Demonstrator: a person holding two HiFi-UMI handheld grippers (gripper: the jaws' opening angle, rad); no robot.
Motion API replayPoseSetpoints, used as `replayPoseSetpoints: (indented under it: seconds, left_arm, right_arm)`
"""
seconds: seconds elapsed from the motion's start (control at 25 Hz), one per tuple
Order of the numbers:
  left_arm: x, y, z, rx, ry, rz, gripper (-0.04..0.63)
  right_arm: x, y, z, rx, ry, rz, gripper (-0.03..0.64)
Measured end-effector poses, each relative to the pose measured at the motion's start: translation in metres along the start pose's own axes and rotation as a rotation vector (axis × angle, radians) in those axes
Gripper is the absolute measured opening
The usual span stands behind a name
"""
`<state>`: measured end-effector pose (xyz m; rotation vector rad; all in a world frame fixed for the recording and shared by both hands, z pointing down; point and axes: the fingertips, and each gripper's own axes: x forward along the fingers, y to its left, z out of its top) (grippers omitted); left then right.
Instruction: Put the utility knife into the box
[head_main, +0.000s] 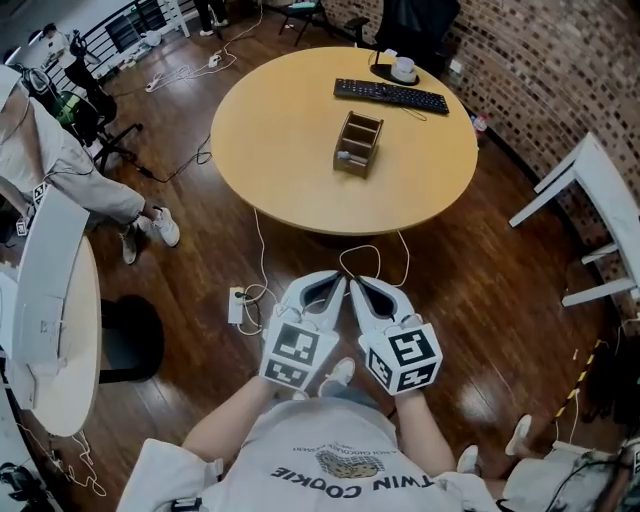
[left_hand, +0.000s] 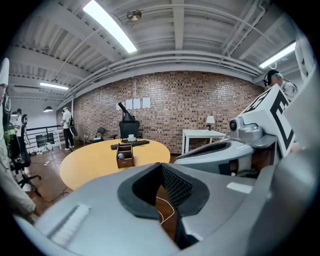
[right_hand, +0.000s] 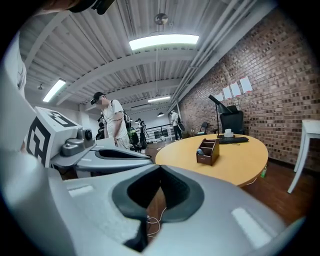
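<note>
A brown wooden box (head_main: 357, 143) with compartments stands near the middle of the round yellow table (head_main: 280, 130). It also shows in the left gripper view as the box (left_hand: 124, 156) and in the right gripper view as the box (right_hand: 208, 150). A small pale item lies in its near compartment; I cannot make out a utility knife anywhere. My left gripper (head_main: 337, 283) and right gripper (head_main: 358, 284) hang side by side over the floor, short of the table's near edge. The jaws of both are shut with nothing between them, as the left gripper (left_hand: 161, 166) and right gripper (right_hand: 160, 168) show close up.
A black keyboard (head_main: 390, 95) and a white cup (head_main: 403, 68) lie at the table's far side. A power strip (head_main: 236, 305) and white cables lie on the wooden floor. A white table (head_main: 600, 215) stands at the right, a seated person (head_main: 60, 165) at the left.
</note>
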<state>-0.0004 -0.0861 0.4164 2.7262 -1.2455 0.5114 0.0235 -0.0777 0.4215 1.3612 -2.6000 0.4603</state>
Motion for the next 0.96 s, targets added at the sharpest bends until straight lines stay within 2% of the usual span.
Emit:
replayPoseSetpoints:
  seconds: [0.44,0.96]
  left_arm:
    - [-0.083,-0.016,-0.01,-0.026,-0.049,-0.041,0.008]
    - [-0.143,-0.047,-0.025,-0.022,-0.083,-0.081,0.006]
  right_arm:
    - [-0.037,0.075,-0.005,0.011,-0.029,-0.072,0.002]
    - [-0.079,0.128,-0.021,0.007,-0.042,-0.132,0.002]
